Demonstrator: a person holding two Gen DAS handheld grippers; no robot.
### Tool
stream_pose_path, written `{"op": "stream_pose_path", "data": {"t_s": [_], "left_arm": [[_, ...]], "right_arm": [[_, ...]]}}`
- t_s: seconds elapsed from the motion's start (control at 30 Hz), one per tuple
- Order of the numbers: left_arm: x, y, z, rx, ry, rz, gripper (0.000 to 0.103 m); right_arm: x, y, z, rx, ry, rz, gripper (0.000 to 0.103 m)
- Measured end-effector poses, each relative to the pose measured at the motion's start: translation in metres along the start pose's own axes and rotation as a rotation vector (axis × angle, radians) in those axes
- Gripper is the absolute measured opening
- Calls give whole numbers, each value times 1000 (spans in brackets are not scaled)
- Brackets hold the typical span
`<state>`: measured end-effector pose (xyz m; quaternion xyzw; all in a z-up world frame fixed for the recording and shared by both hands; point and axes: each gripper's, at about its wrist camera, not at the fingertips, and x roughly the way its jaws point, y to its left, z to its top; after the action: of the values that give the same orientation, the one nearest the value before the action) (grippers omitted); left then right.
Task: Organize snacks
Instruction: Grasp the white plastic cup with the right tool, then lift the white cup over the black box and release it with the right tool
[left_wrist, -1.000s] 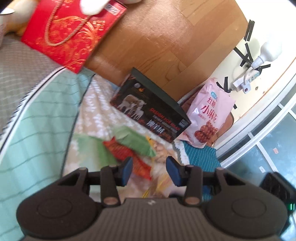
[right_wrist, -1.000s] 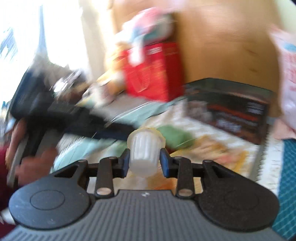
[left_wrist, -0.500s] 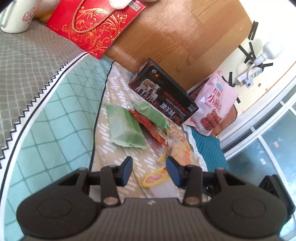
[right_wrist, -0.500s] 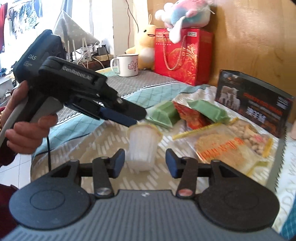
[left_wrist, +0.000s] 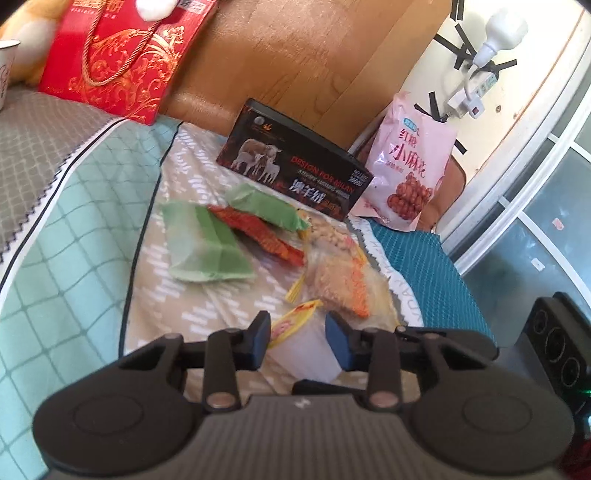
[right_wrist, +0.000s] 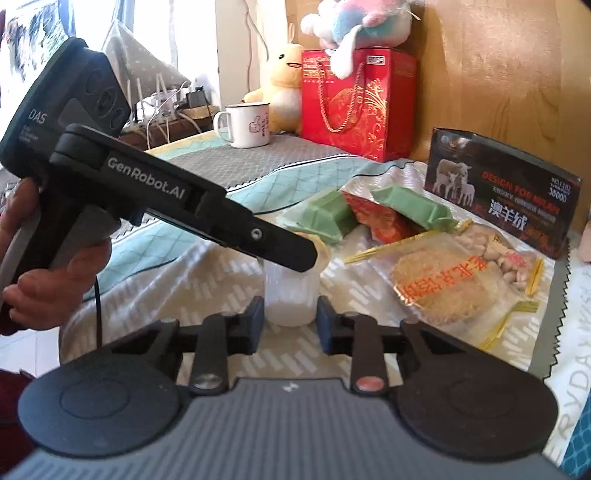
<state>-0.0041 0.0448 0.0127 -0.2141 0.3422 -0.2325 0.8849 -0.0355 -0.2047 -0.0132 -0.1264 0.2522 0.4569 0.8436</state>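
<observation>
The light, thin-walled jelly cup (right_wrist: 290, 295) stands on the bed between both hand-held grippers, left (left_wrist: 297, 341) and right (right_wrist: 290, 319), jaws just narrowed, contact unclear; grip its ribbed wall gently.

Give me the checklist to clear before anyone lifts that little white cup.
1. Small white ribbed plastic cup stands upright on the patterned beige cloth: ok.
2. Right hand-held gripper, whose jaws have just been closing, has its pads against the cup's base: ok.
3. Left hand-held gripper, whose jaws have also just been closing, has the cup between them; firm contact: cannot tell.
4. Only one gripper at the cup: not ok, since both are around it.
5. Clear bag of biscuits lies apart from the cup: ok.
</observation>
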Motion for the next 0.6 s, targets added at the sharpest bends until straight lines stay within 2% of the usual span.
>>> {"op": "stream_pose_path", "data": {"t_s": [0.17,0.27,0.43,0.6], "left_arm": [[0,-17,28,59,-31,-50,31],[14,-34,58,103,-62,-57,31],[59,-58,119,153,-122,-65,31],[110,-72,167,167,-155,-62,31]], "right_arm": [[-15,-11,16,6,-87,-42,33],[-17,-31,33,1,-143,-101,33],[-5,-81,69,-5,-195,-223,33],[15,-143,98,32,-187,-314,33]]}}
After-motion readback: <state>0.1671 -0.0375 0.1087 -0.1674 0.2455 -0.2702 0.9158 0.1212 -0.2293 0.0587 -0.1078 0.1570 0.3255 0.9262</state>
